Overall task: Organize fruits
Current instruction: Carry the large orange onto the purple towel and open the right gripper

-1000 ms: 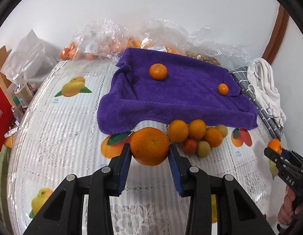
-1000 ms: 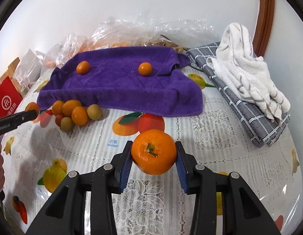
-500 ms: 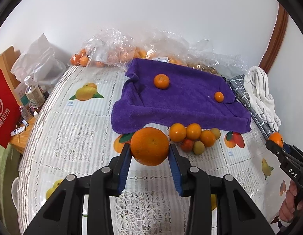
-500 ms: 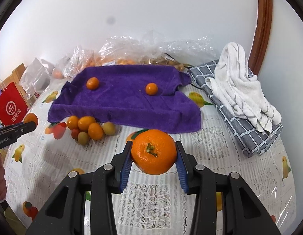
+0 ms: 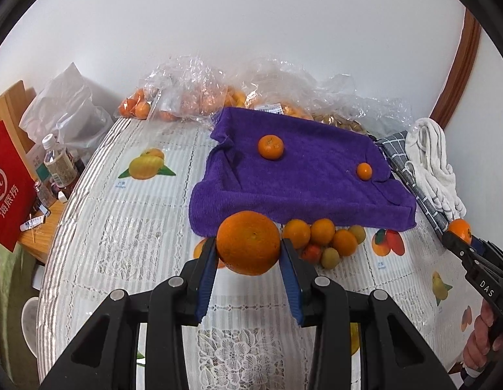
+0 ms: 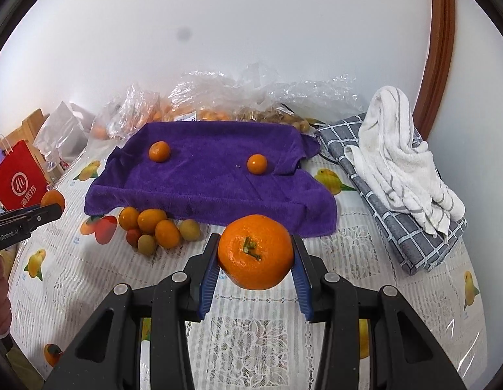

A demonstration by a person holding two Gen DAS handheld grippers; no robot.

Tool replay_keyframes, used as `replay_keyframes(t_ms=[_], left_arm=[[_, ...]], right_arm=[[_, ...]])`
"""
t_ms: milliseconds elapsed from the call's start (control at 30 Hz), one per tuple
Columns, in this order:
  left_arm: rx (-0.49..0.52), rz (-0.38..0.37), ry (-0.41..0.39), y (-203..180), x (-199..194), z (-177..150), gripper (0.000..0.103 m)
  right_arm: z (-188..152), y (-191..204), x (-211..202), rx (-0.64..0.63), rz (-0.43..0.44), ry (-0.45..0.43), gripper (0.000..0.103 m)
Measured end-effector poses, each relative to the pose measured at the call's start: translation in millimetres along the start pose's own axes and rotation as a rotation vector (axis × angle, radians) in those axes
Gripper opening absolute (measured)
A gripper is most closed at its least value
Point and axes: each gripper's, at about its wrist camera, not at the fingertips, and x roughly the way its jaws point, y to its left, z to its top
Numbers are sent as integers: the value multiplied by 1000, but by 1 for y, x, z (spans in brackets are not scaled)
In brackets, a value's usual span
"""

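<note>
Two large oranges in the air, two small ones already on the towel

The left gripper [image 5: 248, 269] is clamped, jaws partly closed, on a big round orange [image 5: 248, 247]; the right gripper [image 6: 254, 266] pinches a second large stemmed orange [image 6: 255, 251] the same way, both held above the lace-patterned tablecloth [image 6: 365, 247] near the purple terry towel [image 6: 212, 182]. Two small tangerines [image 6: 159, 151] rest well apart on the towel. A cluster of small mixed fruits [image 6: 157, 229] lies unsorted at its near edge, so I judge most sorting remains.
</note>
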Motion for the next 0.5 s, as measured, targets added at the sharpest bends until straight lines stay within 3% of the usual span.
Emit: replay_keyframes(t_ms=[500], left_arm=[[21,-14,-27,-8,18,45,36]], right_arm=[[35,-6,27,9,7,1,41]])
